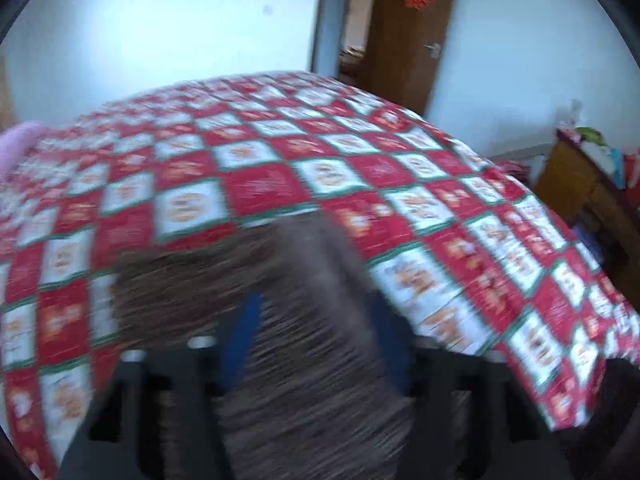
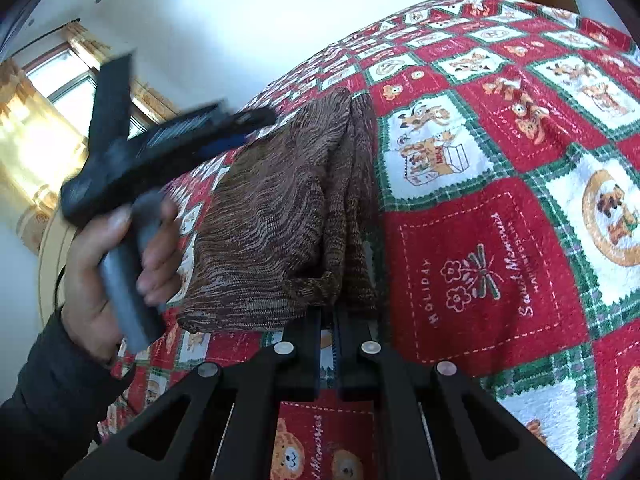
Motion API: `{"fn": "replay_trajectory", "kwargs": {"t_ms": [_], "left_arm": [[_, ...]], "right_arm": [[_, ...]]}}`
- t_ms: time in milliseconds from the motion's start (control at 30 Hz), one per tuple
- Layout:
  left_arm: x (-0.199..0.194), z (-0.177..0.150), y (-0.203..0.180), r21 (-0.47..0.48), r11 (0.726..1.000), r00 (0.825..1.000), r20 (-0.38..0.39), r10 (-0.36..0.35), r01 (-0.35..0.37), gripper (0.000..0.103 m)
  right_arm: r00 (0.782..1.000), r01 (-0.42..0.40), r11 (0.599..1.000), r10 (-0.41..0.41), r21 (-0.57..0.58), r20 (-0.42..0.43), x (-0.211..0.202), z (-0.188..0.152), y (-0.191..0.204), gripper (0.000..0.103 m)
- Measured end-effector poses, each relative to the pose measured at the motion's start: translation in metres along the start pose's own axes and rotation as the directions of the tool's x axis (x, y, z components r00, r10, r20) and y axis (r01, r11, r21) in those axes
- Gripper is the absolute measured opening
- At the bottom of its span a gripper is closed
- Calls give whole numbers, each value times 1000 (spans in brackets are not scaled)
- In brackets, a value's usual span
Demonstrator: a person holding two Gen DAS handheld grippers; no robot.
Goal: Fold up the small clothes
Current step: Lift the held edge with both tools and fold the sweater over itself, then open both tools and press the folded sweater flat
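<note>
Red-and-white checked bedding fills the left wrist view, white walls and a brown door behind. Blurred brown knit garment lies over the left gripper — blue pads apart, apparently freed from the cloth so the fold can settle.

From the right wrist view, the garment sits on the bedspread, doubled over. The right gripper has its jaws closed, pinching a strap-like edge at the near corner, likely pinning it. A person's hand carries the left gripper at the far edge.
</note>
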State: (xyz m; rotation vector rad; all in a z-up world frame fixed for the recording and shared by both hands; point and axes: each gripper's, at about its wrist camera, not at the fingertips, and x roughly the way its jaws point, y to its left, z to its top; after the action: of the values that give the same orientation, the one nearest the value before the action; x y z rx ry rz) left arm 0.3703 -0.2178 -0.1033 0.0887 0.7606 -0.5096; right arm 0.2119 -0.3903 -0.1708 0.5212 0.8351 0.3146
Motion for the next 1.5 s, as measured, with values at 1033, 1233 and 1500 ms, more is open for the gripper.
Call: {"fn": "replay_trajectory", "kwargs": {"t_ms": [1033, 1233, 1500], "left_arm": [[-10, -100, 67, -106, 993, 993, -109, 41, -53, 103], [-14, -103, 73, -141, 990, 996, -91, 19, -32, 103], [-19, -98, 99, -290, 957, 998, -51, -32, 16, 103]], "right_arm": [[976, 211, 974, -205, -86, 76, -4, 30, 9, 6], [987, 142, 983, -133, -112, 87, 12, 77, 34, 46], [963, 262, 949, -269, -176, -16, 65, 93, 35, 7]]}}
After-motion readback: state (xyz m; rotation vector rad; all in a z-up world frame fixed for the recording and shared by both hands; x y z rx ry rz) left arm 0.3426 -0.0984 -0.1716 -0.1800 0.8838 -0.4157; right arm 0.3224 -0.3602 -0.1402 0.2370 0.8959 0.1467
